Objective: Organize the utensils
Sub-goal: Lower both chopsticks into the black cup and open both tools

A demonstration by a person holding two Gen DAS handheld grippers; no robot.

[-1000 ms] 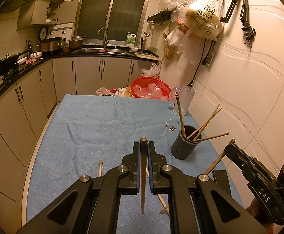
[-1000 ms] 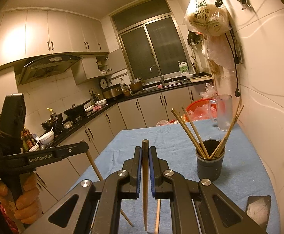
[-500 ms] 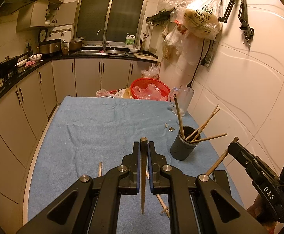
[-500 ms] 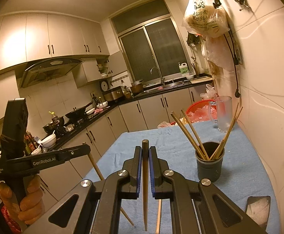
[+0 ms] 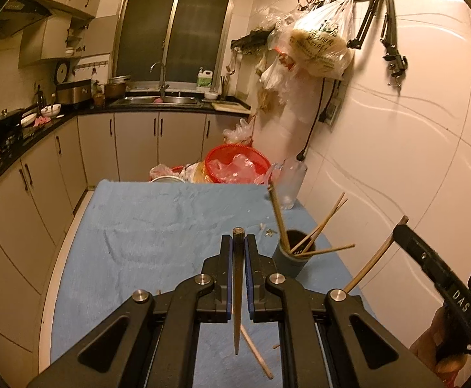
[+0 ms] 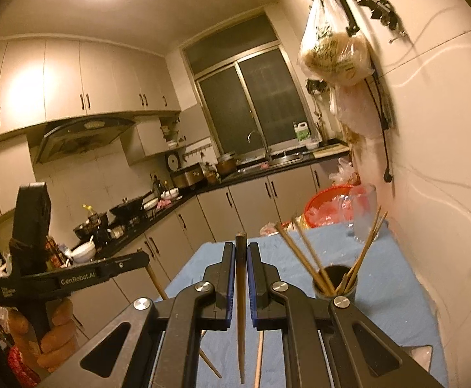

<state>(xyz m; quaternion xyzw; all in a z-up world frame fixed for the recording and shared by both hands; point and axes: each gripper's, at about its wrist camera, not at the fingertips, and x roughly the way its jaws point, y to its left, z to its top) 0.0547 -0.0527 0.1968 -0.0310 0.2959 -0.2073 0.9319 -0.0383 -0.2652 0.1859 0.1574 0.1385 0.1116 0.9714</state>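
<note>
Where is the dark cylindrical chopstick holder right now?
The dark cylindrical chopstick holder stands on the blue cloth-covered table near its right edge by the white wall, nearer than the clear glass mug; in the left wrist view it sits right of the left tongs.

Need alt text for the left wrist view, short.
The left gripper is shut on a dark chopstick above a blue towel-covered table. To its right a dark cup holds several chopsticks, and the right gripper holds another.
</note>
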